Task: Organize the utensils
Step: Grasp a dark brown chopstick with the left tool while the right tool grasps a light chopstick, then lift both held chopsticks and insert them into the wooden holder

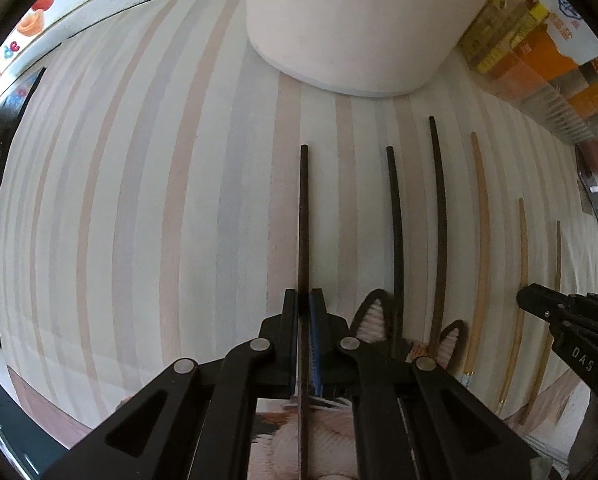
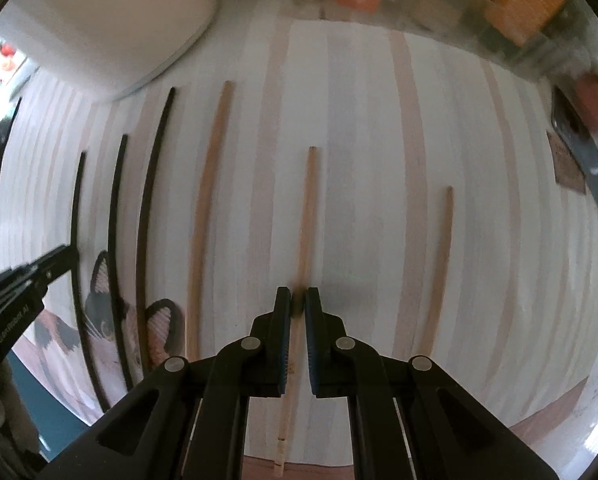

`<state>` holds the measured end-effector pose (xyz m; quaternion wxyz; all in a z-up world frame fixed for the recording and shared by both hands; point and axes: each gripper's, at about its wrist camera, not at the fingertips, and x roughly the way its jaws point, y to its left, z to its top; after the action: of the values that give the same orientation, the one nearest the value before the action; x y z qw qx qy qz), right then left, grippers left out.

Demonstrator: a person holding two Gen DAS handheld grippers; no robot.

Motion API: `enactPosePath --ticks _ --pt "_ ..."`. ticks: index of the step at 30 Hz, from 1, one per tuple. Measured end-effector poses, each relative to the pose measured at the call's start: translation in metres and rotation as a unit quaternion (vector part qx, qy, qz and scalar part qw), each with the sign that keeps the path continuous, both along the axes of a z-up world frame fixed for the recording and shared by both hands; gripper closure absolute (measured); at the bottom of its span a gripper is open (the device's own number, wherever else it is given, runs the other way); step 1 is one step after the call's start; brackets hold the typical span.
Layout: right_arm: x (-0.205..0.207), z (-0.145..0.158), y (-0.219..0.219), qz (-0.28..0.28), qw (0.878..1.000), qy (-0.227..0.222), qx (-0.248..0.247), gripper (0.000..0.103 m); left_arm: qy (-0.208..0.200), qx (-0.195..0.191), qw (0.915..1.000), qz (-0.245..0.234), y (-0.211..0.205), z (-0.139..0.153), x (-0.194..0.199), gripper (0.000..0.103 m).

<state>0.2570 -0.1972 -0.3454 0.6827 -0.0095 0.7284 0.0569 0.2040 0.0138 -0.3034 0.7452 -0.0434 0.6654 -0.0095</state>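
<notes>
Several chopsticks lie in parallel on a striped mat (image 1: 139, 200). My left gripper (image 1: 303, 304) is shut on a dark brown chopstick (image 1: 303, 220) that points away toward a white holder (image 1: 351, 20). Two more dark chopsticks (image 1: 397, 232) lie to its right, then light wooden ones (image 1: 481, 220). My right gripper (image 2: 297, 300) is shut on a light wooden chopstick (image 2: 307, 208). Another light chopstick (image 2: 207, 200) lies left of it and one (image 2: 443, 256) lies to the right. The left gripper shows at the left edge of the right wrist view (image 2: 27, 280). The right gripper shows at the right edge of the left wrist view (image 1: 525, 300).
The white holder (image 2: 99, 20) stands at the far side of the mat (image 2: 359, 160). Orange and yellow boxes (image 1: 539, 40) line the back right. A cat picture (image 2: 111, 320) is printed on the mat's near part. A dark tool (image 2: 587, 160) lies at the far right.
</notes>
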Motion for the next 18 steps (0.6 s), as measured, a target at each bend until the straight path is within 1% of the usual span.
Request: enactPosePath --ticks 1,3,5,6,7,10,11,13,15,18 --pt "-0.001 0.001 0.001 0.008 1.000 0.003 -0.003 0.095 0.001 -0.004 1.0000 0.001 0.002 -0.001 0.000 0.098" --pt "-0.002 0.001 0.002 0.003 1.000 0.017 0.001 0.093 0.003 -0.011 0.9999 0.003 0.010 -0.001 0.002 0.097" --pt "-0.003 0.006 -0.002 -0.020 0.999 0.023 0.020 0.080 0.015 -0.020 0.9997 0.008 0.016 -0.002 0.001 0.097" --pt "-0.003 0.008 -0.003 -0.024 0.999 0.023 0.022 0.078 0.024 -0.025 0.9994 0.011 0.018 -0.003 0.002 0.097" --pt "-0.005 0.010 -0.006 -0.028 0.999 0.025 0.021 0.077 0.028 -0.028 0.9991 0.010 0.027 0.000 0.009 0.096" --pt "-0.015 0.007 -0.008 -0.036 0.998 0.043 0.029 0.077 0.025 -0.024 0.9994 0.004 0.029 0.001 0.006 0.096" --pt "-0.018 0.009 -0.009 -0.036 0.998 0.035 0.028 0.077 0.027 -0.020 0.9994 0.005 0.025 -0.001 0.006 0.096" --pt "-0.022 0.012 -0.006 -0.036 0.999 0.027 0.016 0.078 0.032 -0.011 0.9994 0.002 0.030 -0.004 0.006 0.096" --pt "-0.025 0.014 -0.004 -0.032 0.999 0.025 0.003 0.078 0.033 -0.002 0.9995 -0.002 0.024 -0.009 0.014 0.096" --pt "-0.028 0.015 -0.001 -0.014 0.999 0.023 -0.025 0.078 0.030 0.006 0.9995 -0.002 0.023 -0.012 0.010 0.096"
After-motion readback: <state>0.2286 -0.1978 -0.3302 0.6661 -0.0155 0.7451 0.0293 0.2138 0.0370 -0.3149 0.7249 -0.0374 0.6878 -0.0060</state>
